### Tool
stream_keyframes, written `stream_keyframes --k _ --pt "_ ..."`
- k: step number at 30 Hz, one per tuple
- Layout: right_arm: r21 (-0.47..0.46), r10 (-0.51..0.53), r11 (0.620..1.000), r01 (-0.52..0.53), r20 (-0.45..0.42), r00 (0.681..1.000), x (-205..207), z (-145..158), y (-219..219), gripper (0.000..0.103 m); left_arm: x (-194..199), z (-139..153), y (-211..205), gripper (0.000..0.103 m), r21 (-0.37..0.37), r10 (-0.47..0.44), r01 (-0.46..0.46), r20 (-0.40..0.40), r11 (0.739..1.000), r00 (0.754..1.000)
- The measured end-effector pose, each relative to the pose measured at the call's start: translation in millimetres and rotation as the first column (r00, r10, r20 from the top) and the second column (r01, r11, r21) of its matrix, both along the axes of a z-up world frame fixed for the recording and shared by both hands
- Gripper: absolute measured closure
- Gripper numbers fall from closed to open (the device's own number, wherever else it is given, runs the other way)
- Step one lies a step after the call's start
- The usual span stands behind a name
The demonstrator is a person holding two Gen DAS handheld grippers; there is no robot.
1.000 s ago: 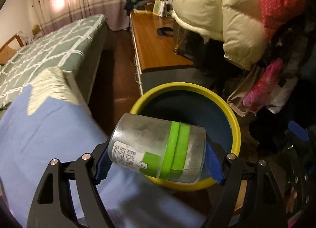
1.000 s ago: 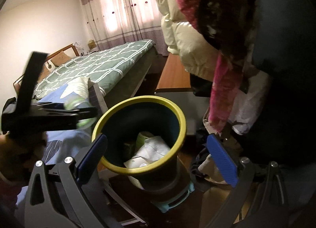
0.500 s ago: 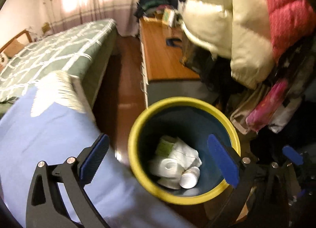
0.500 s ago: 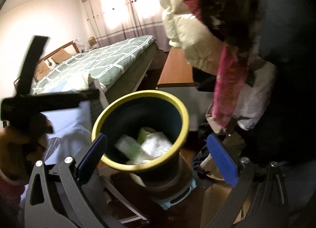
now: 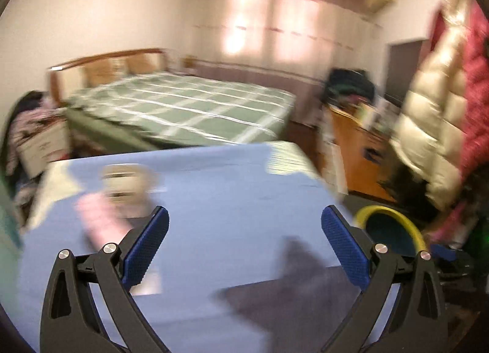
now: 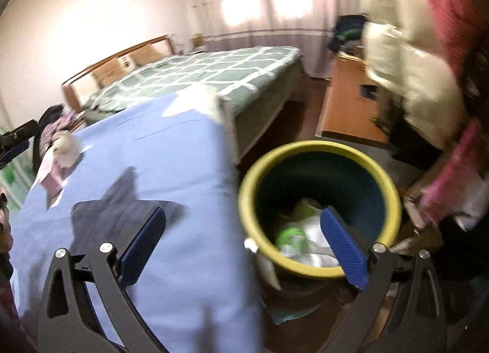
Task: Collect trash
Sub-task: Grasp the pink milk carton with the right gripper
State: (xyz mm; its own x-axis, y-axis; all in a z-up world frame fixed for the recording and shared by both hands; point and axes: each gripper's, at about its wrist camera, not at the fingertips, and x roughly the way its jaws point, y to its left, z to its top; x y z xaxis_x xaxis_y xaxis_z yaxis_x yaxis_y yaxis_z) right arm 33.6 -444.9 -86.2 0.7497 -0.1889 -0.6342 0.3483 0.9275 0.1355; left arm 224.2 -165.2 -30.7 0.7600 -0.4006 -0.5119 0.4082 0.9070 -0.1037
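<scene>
The yellow-rimmed dark bin [image 6: 321, 209] stands on the floor beside the blue-covered table [image 6: 146, 169]. It holds crumpled paper and the silver can with green bands [image 6: 290, 235]. In the left wrist view the bin [image 5: 389, 227] sits at the right, past the table [image 5: 229, 200]. A blurred whitish crumpled piece [image 5: 125, 181] lies on a pink paper [image 5: 97, 215] at the table's left; it also shows in the right wrist view [image 6: 65, 146]. My left gripper [image 5: 244, 243] is open and empty over the table. My right gripper [image 6: 243, 243] is open and empty by the bin's near rim.
A green checked bed [image 5: 183, 108] lies beyond the table. A wooden cabinet [image 5: 354, 151] stands at the right under hanging puffy coats [image 5: 428, 102]. Dark star patches [image 6: 122, 203] mark the tablecloth. Both views are motion-blurred.
My left gripper let the can go into the bin, then swung up and left over the blue table. My right gripper shifted left, so the bin now sits at its right.
</scene>
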Motion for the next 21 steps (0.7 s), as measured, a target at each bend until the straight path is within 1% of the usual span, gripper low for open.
stream_keyframes --k 2,4,5,7,8,9,11,12,13,15,17,19,21 --pt "-0.013 0.041 0.999 -0.041 -0.005 0.999 14.4 5.0 18.1 0.007 8.4 -3.3 39.9 0.005 -0.001 0.084 -0.084 -0.001 0.996 0.996" --pt "-0.021 0.095 0.995 -0.095 -0.004 0.995 29.8 9.2 39.0 0.007 20.1 -8.5 82.2 0.005 -0.010 0.167 -0.167 -0.013 0.986 0.986" --pt "-0.024 0.121 0.992 -0.121 -0.002 0.993 38.0 11.1 49.6 0.007 24.0 -11.4 96.5 0.005 -0.010 0.197 -0.197 -0.014 0.980 0.980" --pt "-0.035 0.180 0.983 -0.180 -0.001 0.984 58.0 16.7 72.5 0.007 36.0 -20.6 133.8 0.005 0.013 0.293 -0.293 -0.006 0.956 0.956" --pt "-0.038 0.219 0.975 -0.219 -0.005 0.976 69.4 19.3 85.8 0.007 39.4 -24.6 144.7 0.005 0.020 0.323 -0.323 -0.006 0.946 0.946" --pt "-0.040 0.262 0.964 -0.262 -0.005 0.965 80.2 22.1 99.4 0.007 44.7 -31.4 161.6 0.005 0.029 0.371 -0.371 -0.007 0.928 0.929" --pt "-0.046 0.328 0.944 -0.327 -0.001 0.945 97.7 25.5 122.0 0.007 51.9 -42.9 187.0 0.005 0.036 0.427 -0.426 -0.030 0.904 0.904" --pt "-0.056 0.370 0.927 -0.370 -0.004 0.929 109.5 27.7 138.8 0.007 53.7 -47.8 195.4 0.005 0.032 0.441 -0.439 -0.045 0.898 0.897" --pt "-0.061 0.402 0.914 -0.402 -0.006 0.915 117.8 29.1 150.7 0.007 57.6 -53.7 208.4 0.005 0.024 0.463 -0.462 -0.073 0.886 0.883" --pt "-0.062 0.481 0.875 -0.481 -0.011 0.877 137.2 31.2 181.9 0.007 60.9 -60.0 222.5 0.005 0.021 0.500 -0.501 -0.097 0.865 0.861" --pt "-0.061 0.532 0.844 -0.532 -0.024 0.846 153.1 30.4 208.1 0.007 59.4 -63.9 231.4 0.005 0.019 0.517 -0.518 -0.103 0.855 0.850" --pt "-0.057 0.578 0.813 -0.579 -0.028 0.815 169.4 26.8 230.9 0.007 57.1 -62.7 237.4 0.005 0.024 0.540 -0.540 -0.079 0.841 0.838" --pt "-0.057 0.607 0.791 -0.609 -0.052 0.793 185.7 21.3 250.0 0.007 53.1 -63.3 240.8 0.005 0.033 0.554 -0.553 -0.059 0.832 0.830"
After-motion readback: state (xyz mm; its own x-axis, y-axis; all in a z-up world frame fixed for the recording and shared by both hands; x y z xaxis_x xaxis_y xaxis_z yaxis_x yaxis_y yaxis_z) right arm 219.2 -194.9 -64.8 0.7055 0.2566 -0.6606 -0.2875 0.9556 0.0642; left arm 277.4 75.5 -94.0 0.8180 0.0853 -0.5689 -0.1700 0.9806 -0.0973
